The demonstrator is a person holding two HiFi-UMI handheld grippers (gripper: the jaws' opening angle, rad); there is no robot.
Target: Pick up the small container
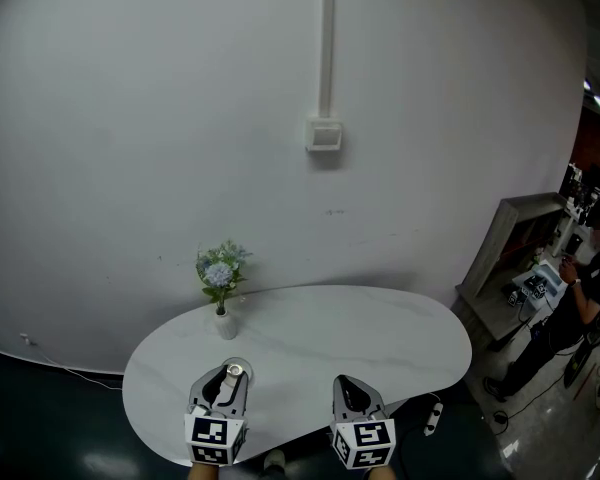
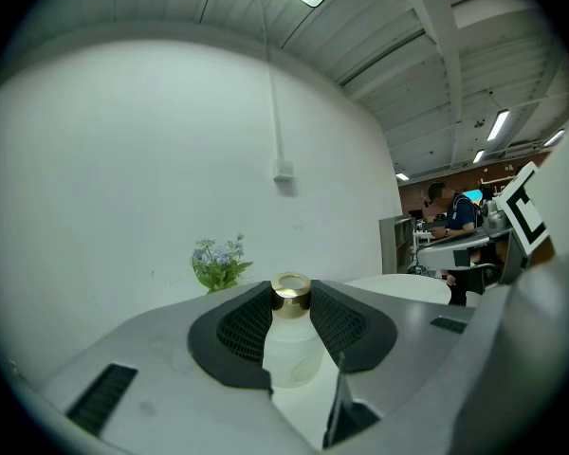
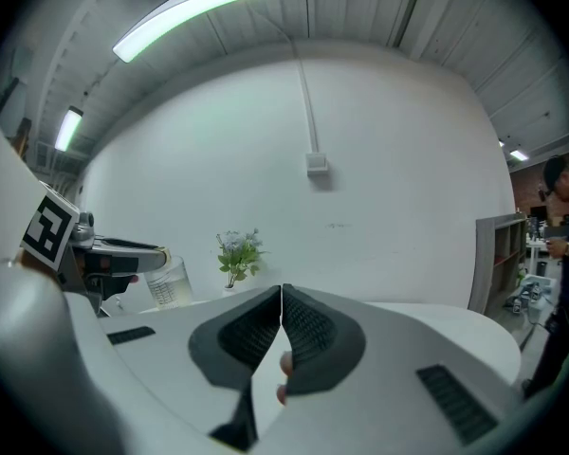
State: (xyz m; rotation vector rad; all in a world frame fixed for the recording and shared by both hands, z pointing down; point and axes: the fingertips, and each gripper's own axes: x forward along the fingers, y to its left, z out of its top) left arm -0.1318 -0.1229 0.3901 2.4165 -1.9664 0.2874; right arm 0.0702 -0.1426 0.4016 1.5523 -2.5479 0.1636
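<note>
The small container, a clear bottle with a gold cap, is sitting between the jaws of my left gripper. I am gripping it with the jaws standing fairly wide, and the dark ribbed pads are pressing on it from both sides. Its cap is poking up just past the jaw tips. From the head view, the bottle is hanging over the near left part of the white table, close to the front edge. I cannot tell whether its base is touching the tabletop.

My right gripper is hovering beside the left one, over the table's near edge. Its jaws are closing flat against each other with nothing between them. Through its camera I am seeing the left gripper off to the left, with the bottle caught in it.

Farther out, a small white vase of pale blue flowers is standing upright near the table's back edge, against the white wall. A white box is hanging on that wall under a vertical conduit. Well off to the right, a person is standing at a workbench, and a power strip is lying on the dark floor.
</note>
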